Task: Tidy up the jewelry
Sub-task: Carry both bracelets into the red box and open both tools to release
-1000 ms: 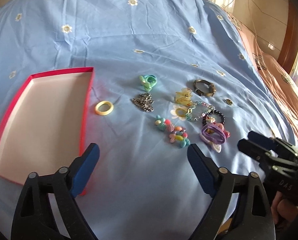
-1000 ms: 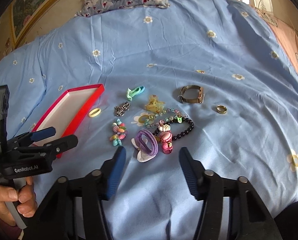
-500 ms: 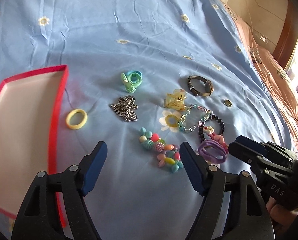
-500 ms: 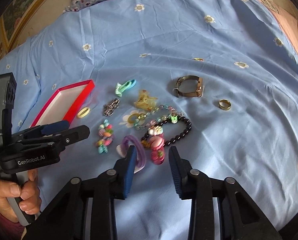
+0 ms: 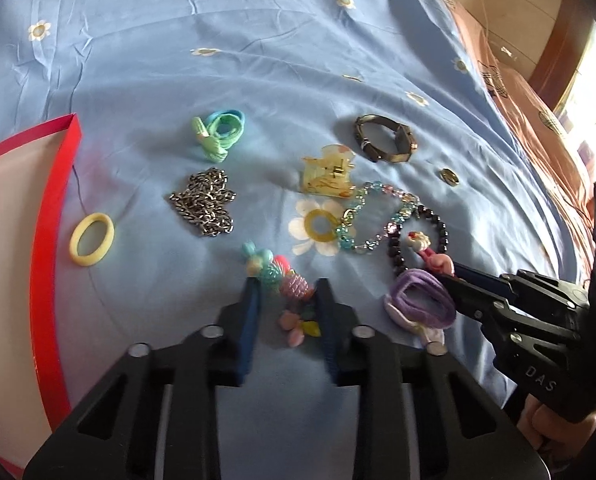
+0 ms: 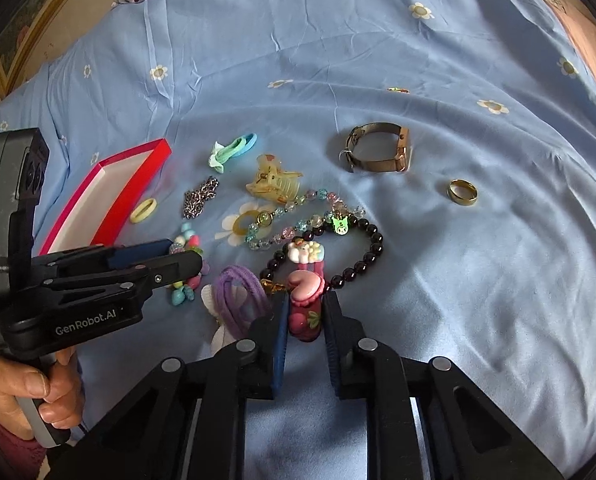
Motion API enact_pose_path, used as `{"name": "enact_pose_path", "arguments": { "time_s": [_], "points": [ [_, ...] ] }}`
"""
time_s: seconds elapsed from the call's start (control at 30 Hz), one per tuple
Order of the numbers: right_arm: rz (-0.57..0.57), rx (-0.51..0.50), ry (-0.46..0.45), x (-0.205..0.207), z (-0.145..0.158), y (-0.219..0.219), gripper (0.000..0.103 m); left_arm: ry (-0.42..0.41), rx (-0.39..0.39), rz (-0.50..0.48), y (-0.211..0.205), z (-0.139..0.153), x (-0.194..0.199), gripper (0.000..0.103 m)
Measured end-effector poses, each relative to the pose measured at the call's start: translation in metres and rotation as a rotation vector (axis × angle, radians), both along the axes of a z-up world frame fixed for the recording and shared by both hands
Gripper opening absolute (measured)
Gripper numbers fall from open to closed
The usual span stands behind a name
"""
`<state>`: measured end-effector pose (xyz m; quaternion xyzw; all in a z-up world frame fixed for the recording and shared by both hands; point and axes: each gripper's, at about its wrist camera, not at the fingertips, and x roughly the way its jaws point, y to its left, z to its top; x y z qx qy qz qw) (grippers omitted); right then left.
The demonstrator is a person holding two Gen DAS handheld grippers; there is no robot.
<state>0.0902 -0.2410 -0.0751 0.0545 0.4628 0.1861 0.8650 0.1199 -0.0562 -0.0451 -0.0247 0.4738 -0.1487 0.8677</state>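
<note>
Between each gripper's closing fingers lies jewelry: left, colorful bead bracelet (image 5: 288,292); right, pink charm (image 6: 305,300).

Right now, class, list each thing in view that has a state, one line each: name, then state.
Left hand-held gripper: jaws closing around the colourful bead bracelet.
Right hand-held gripper: jaws closing around the pink charm.
Red box: open, nothing visible inside.
Metal watch band: clasped in a loop.
Chain: bunched up.
</note>
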Motion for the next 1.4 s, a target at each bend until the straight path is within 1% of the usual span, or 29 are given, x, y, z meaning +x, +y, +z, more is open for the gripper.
{"name": "enact_pose_path", "arguments": {
  "time_s": [0.1,0.2,0.43,0.67,0.83,1.0,1.23,1.4],
  "points": [
    [-0.005,0.01,-0.008,-0.002,0.004,-0.002,0.017,-0.006,-0.005,-0.005,0.001,0.003,-0.004,0.011],
    [-0.007,0.019,-0.028,-0.003,0.011,-0.003,0.017,-0.017,-0.012,-0.003,0.005,0.006,-0.008,0.005],
    [-0.004,0.058,-0.063,-0.003,0.03,-0.002,0.016,-0.041,-0.054,0.033,0.023,0.02,-0.019,0.005],
    [0.041,0.091,-0.08,-0.002,0.042,0.016,0.016,-0.091,-0.086,0.06,0.042,0.044,-0.033,0.005],
    [0.075,0.114,-0.086,-0.002,0.05,0.039,0.016,-0.121,-0.098,0.102,0.062,0.057,-0.044,0.005],
    [0.131,0.132,-0.09,0.0,0.055,0.067,0.016,-0.142,-0.103,0.165,0.093,0.066,-0.053,0.005],
    [0.236,0.166,-0.085,0.005,0.057,0.125,0.016,-0.154,-0.093,0.264,0.138,0.068,-0.058,0.005],
    [0.314,0.177,-0.075,0.008,0.053,0.169,0.016,-0.149,-0.083,0.324,0.17,0.064,-0.058,0.005]
  ]
}}
